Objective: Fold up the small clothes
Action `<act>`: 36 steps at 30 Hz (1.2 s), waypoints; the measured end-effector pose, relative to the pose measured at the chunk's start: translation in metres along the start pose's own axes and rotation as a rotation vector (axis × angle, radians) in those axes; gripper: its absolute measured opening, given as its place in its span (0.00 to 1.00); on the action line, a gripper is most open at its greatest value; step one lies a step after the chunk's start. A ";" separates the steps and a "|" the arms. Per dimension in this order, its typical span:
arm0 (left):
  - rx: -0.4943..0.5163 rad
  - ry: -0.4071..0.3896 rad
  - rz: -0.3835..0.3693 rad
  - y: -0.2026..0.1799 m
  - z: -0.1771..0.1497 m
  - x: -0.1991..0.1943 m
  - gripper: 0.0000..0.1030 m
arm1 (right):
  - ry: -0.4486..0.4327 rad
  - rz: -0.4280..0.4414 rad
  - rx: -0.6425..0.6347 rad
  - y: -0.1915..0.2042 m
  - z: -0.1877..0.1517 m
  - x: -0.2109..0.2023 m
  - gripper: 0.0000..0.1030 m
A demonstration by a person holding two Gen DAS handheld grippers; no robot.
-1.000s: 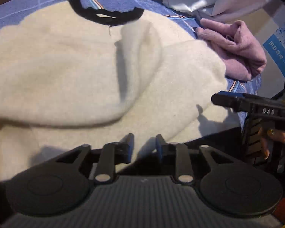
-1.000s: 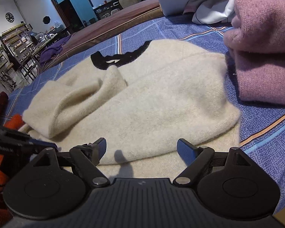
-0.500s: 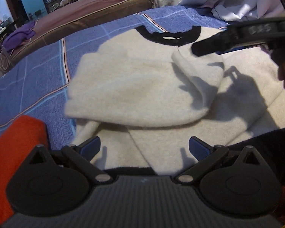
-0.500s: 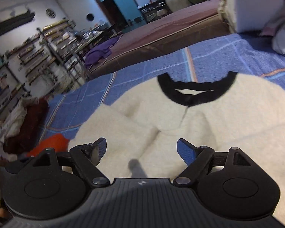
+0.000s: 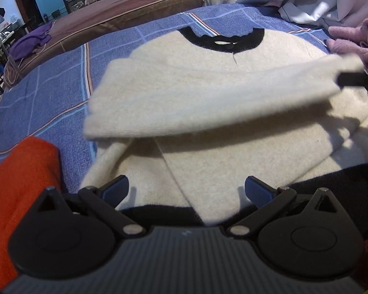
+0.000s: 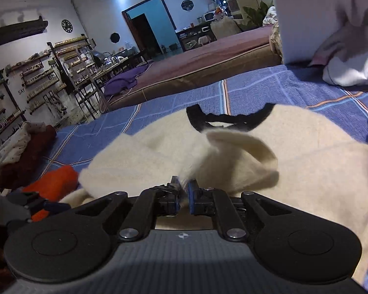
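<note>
cream sweater (image 5: 208,103) with a black collar (image 5: 223,40), lying flat on the blue checked blanket (image 5: 49,90) — collar at the far end, hem toward the cameras, so both sleeves can fold inward across the body. the left sleeve (image 5: 184,107) lies across the chest below the collar; its cuff end is lifted and pulled toward the right side of the sweater. the right gripper (image 6: 183,191) is closing on that sleeve, with cream fabric pinched between its blue pads (image 6: 175,196) — judged to be drawing the sleeve straight so the fold lies without slack. the left gripper (image 5: 186,188) stands wide open over the hem, holding nothing, with the black hem band just beneath it; this likely leaves it free for the next grasp. an orange garment (image 5: 22,186) sits left of the hem, a pink garment (image 5: 355,41) right of the collar, both off the sweater, kept apart from the piece in hand. the fold is judged partly done: one sleeve is across, while the body remains unfolded.
</note>
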State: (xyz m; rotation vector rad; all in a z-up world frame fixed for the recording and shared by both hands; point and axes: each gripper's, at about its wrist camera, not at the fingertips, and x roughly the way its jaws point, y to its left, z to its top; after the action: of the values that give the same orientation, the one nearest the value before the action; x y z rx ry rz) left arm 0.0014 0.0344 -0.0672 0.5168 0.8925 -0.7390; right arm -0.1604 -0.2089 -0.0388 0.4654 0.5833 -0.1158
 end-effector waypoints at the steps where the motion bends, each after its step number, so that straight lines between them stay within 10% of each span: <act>1: -0.008 -0.005 0.003 0.002 0.002 0.000 1.00 | 0.020 -0.009 0.007 -0.004 -0.009 -0.009 0.13; 4: -0.024 -0.009 0.006 0.005 0.007 0.004 1.00 | 0.149 -0.022 0.049 -0.012 -0.045 -0.016 0.13; 6: -0.027 -0.002 0.020 0.007 0.009 0.007 1.00 | 0.244 -0.008 0.087 -0.014 -0.068 -0.010 0.30; 10: -0.030 0.004 0.025 0.010 0.007 0.006 1.00 | 0.159 -0.012 0.122 -0.011 -0.062 -0.019 0.47; 12: -0.031 0.012 0.035 0.011 0.005 0.006 1.00 | 0.105 -0.040 0.092 -0.012 -0.046 -0.016 0.98; 20: -0.025 0.012 0.047 0.009 0.000 0.001 1.00 | 0.062 -0.111 0.262 -0.062 -0.019 0.050 1.00; 22: -0.022 0.022 0.056 0.011 -0.001 0.003 1.00 | 0.047 -0.082 0.279 -0.064 -0.018 0.056 0.87; 24: -0.029 0.033 0.067 0.014 -0.001 0.006 1.00 | 0.027 0.000 0.320 -0.066 -0.016 0.056 0.10; 29: -0.020 0.003 0.114 0.024 0.007 0.002 1.00 | -0.031 0.074 0.416 -0.074 -0.017 0.012 0.09; 36: -0.081 -0.073 0.091 0.077 0.067 0.005 1.00 | 0.103 -0.107 0.390 -0.099 -0.057 -0.024 0.09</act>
State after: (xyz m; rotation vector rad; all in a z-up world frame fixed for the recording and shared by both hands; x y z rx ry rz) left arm 0.0960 0.0371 -0.0271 0.4532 0.8215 -0.6328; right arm -0.2325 -0.2722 -0.1059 0.8220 0.6894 -0.3126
